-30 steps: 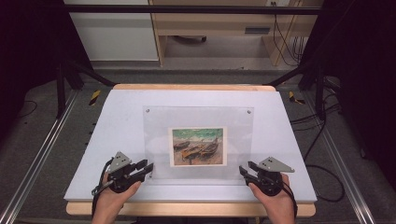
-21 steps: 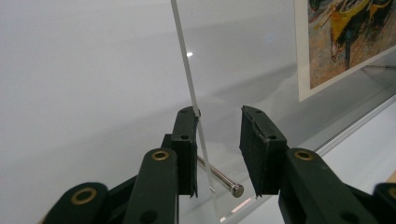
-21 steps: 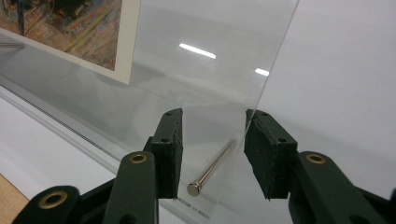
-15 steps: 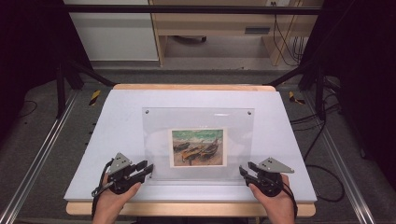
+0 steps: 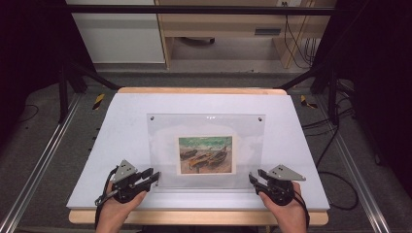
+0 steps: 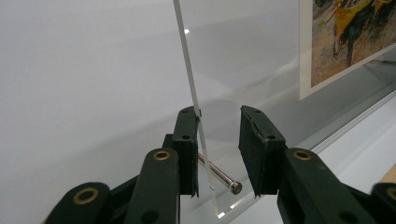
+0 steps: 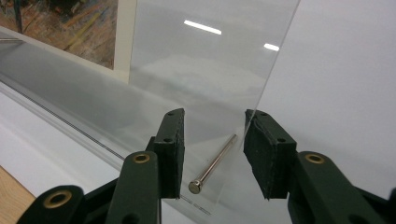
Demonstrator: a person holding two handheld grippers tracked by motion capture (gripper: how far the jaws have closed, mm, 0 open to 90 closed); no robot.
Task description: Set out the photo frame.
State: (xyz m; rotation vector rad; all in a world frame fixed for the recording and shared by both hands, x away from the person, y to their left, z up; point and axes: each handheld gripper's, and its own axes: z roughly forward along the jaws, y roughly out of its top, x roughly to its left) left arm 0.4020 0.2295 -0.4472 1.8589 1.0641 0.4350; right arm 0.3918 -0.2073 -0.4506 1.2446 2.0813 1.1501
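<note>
- The clear acrylic frame [image 5: 206,150] holding a painted print [image 5: 205,154] lies mid-counter [image 5: 121,126].
- The left hand-held gripper [image 5: 151,177] gapes around its near-left corner.
- The right hand-held gripper [image 5: 254,177] gapes around its near-right corner.

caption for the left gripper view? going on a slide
Left tool open, jaws straddling the clear acrylic frame's edge and a metal standoff pin; print at upper right.
</note>
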